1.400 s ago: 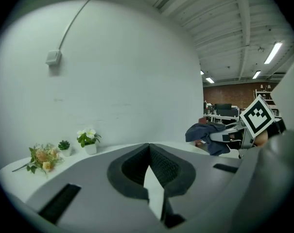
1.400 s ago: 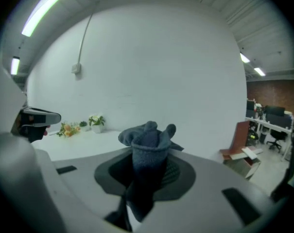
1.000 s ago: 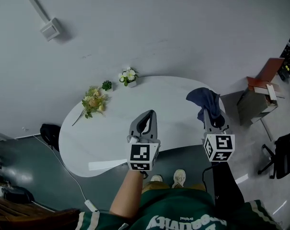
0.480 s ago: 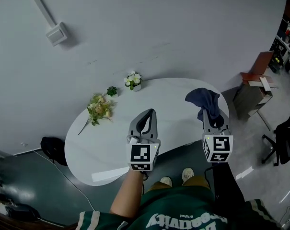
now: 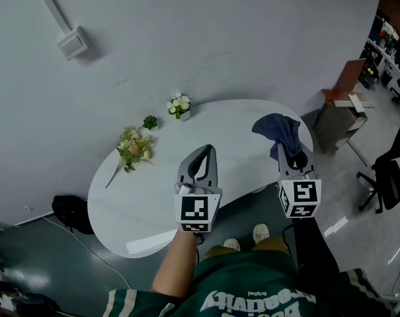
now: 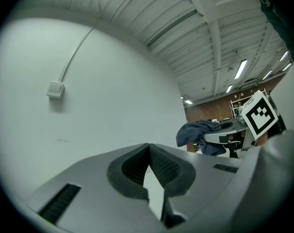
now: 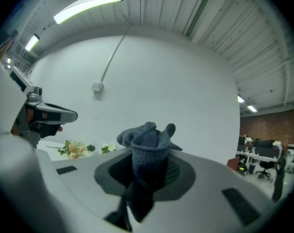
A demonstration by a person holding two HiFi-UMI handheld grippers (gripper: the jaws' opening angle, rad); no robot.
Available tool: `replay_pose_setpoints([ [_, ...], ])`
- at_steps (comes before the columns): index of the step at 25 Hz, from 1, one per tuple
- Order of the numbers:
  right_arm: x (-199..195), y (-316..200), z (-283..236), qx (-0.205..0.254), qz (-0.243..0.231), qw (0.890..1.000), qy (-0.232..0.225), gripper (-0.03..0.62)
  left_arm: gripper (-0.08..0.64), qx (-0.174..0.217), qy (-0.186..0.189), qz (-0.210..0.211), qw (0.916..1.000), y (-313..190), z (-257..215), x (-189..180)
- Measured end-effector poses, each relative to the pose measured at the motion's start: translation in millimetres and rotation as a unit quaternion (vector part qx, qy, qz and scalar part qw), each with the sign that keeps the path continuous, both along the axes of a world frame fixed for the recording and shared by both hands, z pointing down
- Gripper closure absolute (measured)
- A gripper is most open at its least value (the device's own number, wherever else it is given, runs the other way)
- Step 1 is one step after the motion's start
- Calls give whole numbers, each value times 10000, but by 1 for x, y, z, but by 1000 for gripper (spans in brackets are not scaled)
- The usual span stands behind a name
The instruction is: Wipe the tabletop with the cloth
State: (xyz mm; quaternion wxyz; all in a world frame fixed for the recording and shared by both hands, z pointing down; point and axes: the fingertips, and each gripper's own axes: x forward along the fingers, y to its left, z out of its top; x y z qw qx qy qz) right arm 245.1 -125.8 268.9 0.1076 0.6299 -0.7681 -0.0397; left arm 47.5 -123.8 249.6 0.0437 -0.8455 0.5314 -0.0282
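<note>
Closest in is the person's green shirt (image 5: 252, 296), with two shoes (image 5: 246, 238) on the gray floor just past it. The near edge of the table (image 5: 147, 207) curves right in front of the shoes.

The left gripper (image 5: 205, 154) is held over the near middle of the table. Its jaws are squeezed together at the tips and nothing is between them, as the left gripper view shows (image 6: 149, 147).

The right gripper (image 5: 289, 156) is over the right end of the table. Its jaws are clamped on the cloth (image 5: 279, 129), which is dark blue and all bunched up. In the right gripper view the cloth (image 7: 149, 152) puffs out above the jaws and a bit hangs down below them. I cannot tell if it touches the tabletop.

The table is white and rounded. Its middle and its near left part are bare, so there is lots of open room there. The things on it sit along the far left edge: a bunch of flowers (image 5: 135, 145), a tiny green plant (image 5: 149, 121) and a small pot of white flowers (image 5: 179, 105).

A black bag (image 5: 71, 211) lies on the floor by the left end of the table. To the right, with open floor between, stand a box (image 5: 338, 121) and a black chair (image 5: 388, 177).

Farthest is the gray wall, just behind the table's far edge, with a small box (image 5: 72, 42) on it.
</note>
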Motion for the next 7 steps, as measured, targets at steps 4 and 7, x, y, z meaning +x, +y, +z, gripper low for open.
replay_pose_setpoints([
  [4,-5,7,-4,17,20,10000,57,500,563,32,33,29,10000,5,-4,-6],
  [7,-4,9,-10,45,106,9999,57,500,563,76,74,41,9999,6,-10,-10],
])
